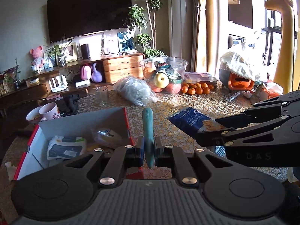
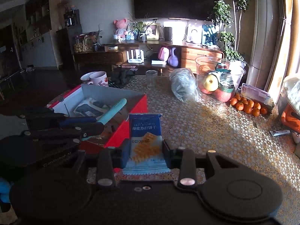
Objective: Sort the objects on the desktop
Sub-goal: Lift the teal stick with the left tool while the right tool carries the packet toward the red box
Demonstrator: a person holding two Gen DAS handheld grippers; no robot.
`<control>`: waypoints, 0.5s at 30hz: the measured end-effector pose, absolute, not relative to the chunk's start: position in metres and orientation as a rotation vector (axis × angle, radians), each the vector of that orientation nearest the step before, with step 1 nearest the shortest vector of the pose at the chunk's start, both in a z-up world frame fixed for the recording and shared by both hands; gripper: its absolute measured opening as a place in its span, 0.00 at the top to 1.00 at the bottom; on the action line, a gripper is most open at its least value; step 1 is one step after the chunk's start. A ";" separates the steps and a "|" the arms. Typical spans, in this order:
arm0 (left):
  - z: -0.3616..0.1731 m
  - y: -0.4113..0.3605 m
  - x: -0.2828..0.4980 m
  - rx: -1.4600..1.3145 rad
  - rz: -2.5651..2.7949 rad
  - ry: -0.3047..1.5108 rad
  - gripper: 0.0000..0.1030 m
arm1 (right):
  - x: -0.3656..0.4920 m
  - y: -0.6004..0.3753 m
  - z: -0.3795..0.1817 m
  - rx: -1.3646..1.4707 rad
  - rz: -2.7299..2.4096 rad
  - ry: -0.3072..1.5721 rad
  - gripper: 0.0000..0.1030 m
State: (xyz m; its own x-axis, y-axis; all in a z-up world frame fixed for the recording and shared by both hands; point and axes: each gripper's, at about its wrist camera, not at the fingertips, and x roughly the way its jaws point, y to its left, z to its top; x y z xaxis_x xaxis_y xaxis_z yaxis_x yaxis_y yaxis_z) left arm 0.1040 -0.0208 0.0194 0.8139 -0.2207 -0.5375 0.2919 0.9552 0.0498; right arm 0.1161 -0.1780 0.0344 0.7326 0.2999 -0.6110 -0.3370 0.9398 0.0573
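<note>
Teal pen (image 1: 148, 140) upright in left gripper (image 1: 149, 152), tip away

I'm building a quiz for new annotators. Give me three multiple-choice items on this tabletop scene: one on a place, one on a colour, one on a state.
1. Where does the pile of small orange tangerines lie?
A. on the patterned tablecloth
B. inside the red-sided cardboard box
C. on the wooden TV cabinet

2. What colour is the slim pen-shaped stick in the left gripper?
A. red
B. teal
C. yellow

3. The right gripper is:
A. open and empty
B. shut on the blue cracker packet
C. shut on a glass

Key: 1 A, they sit beside the clear fruit tub; 2 B, its teal body shows between the pads; 3 B, both pads press the packet's sides.
</note>
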 end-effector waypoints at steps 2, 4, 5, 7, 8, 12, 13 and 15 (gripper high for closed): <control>0.019 -0.006 0.105 0.124 -0.258 0.563 0.91 | 0.119 -0.165 0.035 -0.070 0.368 0.661 0.65; 0.018 0.006 0.107 0.122 -0.238 0.566 0.91 | 0.123 -0.154 0.035 -0.086 0.385 0.661 0.65; 0.018 0.013 0.107 0.121 -0.229 0.568 0.91 | 0.125 -0.149 0.036 -0.094 0.396 0.662 0.65; 0.017 0.025 0.110 0.116 -0.211 0.574 0.91 | 0.129 -0.138 0.037 -0.117 0.411 0.659 0.65; 0.016 0.030 0.112 0.114 -0.204 0.577 0.91 | 0.132 -0.133 0.038 -0.126 0.419 0.657 0.65; 0.016 0.054 0.119 0.104 -0.173 0.594 0.91 | 0.143 -0.117 0.039 -0.141 0.438 0.655 0.65; 0.016 0.060 0.122 0.104 -0.161 0.598 0.91 | 0.146 -0.114 0.038 -0.142 0.444 0.658 0.65; 0.016 0.071 0.127 0.102 -0.146 0.604 0.91 | 0.151 -0.108 0.038 -0.147 0.453 0.662 0.65</control>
